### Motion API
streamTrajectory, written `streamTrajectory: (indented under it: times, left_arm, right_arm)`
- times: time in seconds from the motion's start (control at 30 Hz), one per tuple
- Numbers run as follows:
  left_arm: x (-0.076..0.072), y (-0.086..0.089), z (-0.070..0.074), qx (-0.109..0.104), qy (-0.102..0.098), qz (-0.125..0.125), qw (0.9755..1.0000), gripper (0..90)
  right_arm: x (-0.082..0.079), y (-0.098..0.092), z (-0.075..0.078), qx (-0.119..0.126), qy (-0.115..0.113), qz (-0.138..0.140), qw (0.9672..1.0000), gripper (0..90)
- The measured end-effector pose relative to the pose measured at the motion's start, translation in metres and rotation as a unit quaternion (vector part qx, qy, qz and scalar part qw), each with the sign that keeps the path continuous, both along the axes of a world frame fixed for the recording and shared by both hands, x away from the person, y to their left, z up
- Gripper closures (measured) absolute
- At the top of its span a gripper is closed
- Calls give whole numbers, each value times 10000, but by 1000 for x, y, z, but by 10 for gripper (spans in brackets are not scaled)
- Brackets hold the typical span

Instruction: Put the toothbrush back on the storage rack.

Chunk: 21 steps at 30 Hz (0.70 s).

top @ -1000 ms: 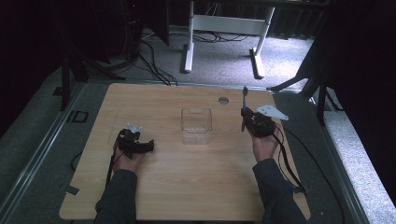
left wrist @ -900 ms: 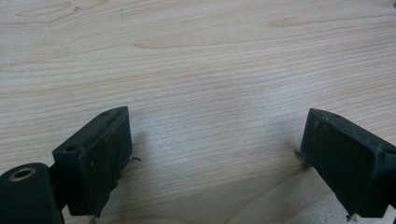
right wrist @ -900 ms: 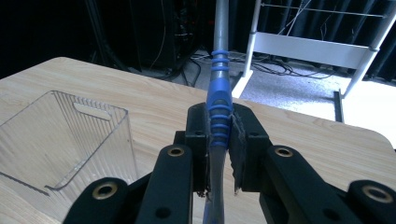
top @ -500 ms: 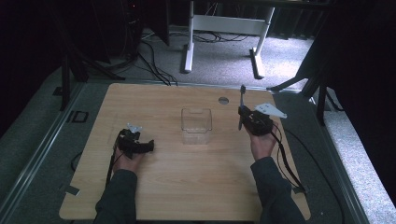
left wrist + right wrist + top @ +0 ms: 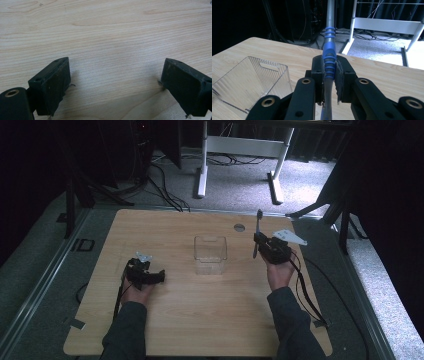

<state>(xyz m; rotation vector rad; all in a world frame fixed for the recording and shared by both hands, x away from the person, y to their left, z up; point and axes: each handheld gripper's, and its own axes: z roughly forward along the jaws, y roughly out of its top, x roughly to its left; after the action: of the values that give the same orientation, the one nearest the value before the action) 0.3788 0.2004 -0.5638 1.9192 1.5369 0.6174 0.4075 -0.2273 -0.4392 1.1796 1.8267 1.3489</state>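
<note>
My right gripper (image 5: 329, 80) is shut on a slim tool with a blue ribbed handle and grey shaft (image 5: 329, 50), which stands nearly upright. In the high view that gripper (image 5: 259, 240) is held above the table, right of a clear plastic box (image 5: 210, 254), and the tool (image 5: 258, 225) sticks up from it. The same clear box (image 5: 252, 80) lies to the left in the right gripper view, with nothing in it. My left gripper (image 5: 159, 276) rests low on the wooden table (image 5: 200, 320) at the left. Its jaws stand wide apart over bare wood (image 5: 112, 50), with nothing between them.
A small round grommet (image 5: 239, 227) sits in the tabletop near the far edge. Beyond the table stand a white desk frame (image 5: 240, 150), cables on the floor and dark stands. A cable (image 5: 305, 290) trails from the right gripper toward the table's right edge.
</note>
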Motion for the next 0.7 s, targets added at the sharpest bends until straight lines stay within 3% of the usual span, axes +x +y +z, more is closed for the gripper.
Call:
streamTrajectory:
  times: [0.33, 0.7]
  left_arm:
    - [0, 0, 0, 5, 5, -5, 10000, 92]
    - [0, 0, 0, 3, 4, -4, 10000, 92]
  right_arm:
    - [1, 8, 6, -22, -86, 109, 9999, 785]
    - [4, 7, 8, 331, -50, 111, 9994, 785]
